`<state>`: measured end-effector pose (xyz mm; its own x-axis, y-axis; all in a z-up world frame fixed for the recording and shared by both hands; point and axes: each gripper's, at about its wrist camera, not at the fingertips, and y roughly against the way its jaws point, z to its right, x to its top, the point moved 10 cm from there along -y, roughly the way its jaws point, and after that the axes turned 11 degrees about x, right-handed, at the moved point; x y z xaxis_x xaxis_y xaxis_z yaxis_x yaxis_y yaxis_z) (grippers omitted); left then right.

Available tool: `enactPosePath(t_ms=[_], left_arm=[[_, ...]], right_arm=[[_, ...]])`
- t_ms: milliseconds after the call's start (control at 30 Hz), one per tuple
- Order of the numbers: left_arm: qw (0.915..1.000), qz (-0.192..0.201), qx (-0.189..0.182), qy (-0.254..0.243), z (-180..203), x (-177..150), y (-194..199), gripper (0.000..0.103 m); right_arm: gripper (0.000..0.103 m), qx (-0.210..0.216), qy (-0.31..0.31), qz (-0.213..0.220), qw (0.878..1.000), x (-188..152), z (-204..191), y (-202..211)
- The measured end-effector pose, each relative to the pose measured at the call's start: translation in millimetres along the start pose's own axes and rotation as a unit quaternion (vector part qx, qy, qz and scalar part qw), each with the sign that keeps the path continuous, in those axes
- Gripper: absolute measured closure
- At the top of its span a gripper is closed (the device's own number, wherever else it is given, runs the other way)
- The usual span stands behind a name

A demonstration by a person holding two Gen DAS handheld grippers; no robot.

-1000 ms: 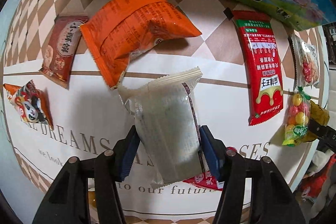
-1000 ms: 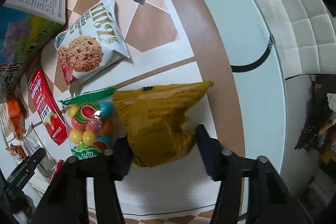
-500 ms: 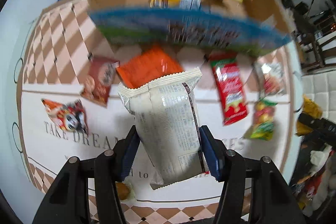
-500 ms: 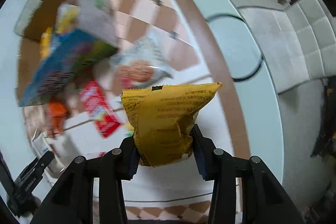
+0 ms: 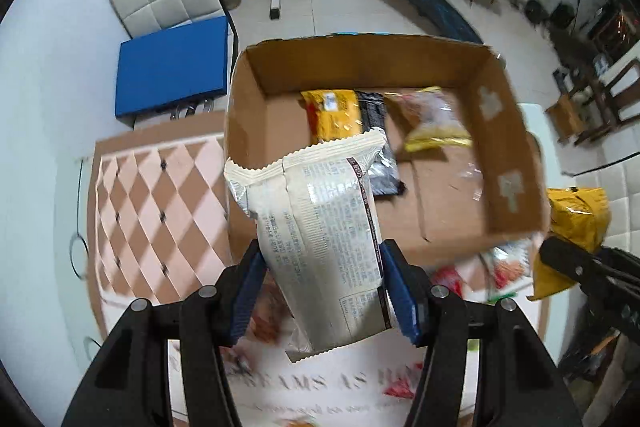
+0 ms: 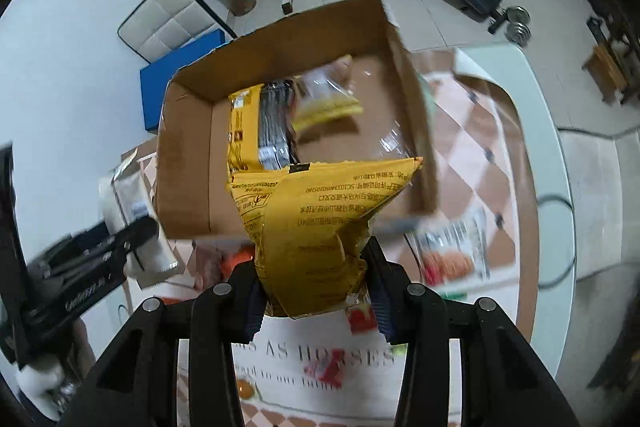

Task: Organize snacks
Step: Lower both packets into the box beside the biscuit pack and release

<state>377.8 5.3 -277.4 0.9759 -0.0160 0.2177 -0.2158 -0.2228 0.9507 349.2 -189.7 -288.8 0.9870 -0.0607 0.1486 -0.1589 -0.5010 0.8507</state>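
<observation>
Room: home gym, checkered table (image 5: 160, 211).
Landmark: cardboard box (image 5: 248, 115).
Changed: both packets lifted off table, now above the box's near edge; drop likely next.
Left gripper (image 5: 322, 301): clamps white packet (image 5: 320, 227).
Right gripper (image 6: 316, 295): clamps crinkled yellow packet (image 6: 316, 223).
Box contents: blurry, maybe three packets.

cardboard box (image 5: 508, 131): matt (brown) | white packet (image 5: 320, 227): glossy film | yellow packet (image 6: 316, 227): crinkled foil

Cream-white printed snack pack (image 5: 324, 227) is held upright off the table, mustard-yellow crinkled pack (image 6: 316, 227) likewise, both seen against the open cardboard box (image 5: 248, 107), where a yellow, a black and a clear packet lie.
</observation>
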Motion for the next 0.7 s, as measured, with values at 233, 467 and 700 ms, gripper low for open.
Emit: enactPosePath(t_ms=[233,467,700], left_arm=[[0.9971,-0.055,0.037,-0.038,-11.7,62.1,-65.4,0.048],[0.992,-0.103,0.046,-0.058,-11.3,90.5,-122.3,0.047],[0.9881,-0.144,0.036,-0.041,-11.3,98.7,-154.0,0.042]], right_arm=[[0.057,-0.03,-0.01,-0.04,0.999,56.7,-2.1,-68.6],[0.057,-0.057,-0.041,-0.087,0.994,73.4,23.2,-121.4],[0.021,-0.076,-0.065,-0.13,0.986,71.5,44.9,-148.5]])
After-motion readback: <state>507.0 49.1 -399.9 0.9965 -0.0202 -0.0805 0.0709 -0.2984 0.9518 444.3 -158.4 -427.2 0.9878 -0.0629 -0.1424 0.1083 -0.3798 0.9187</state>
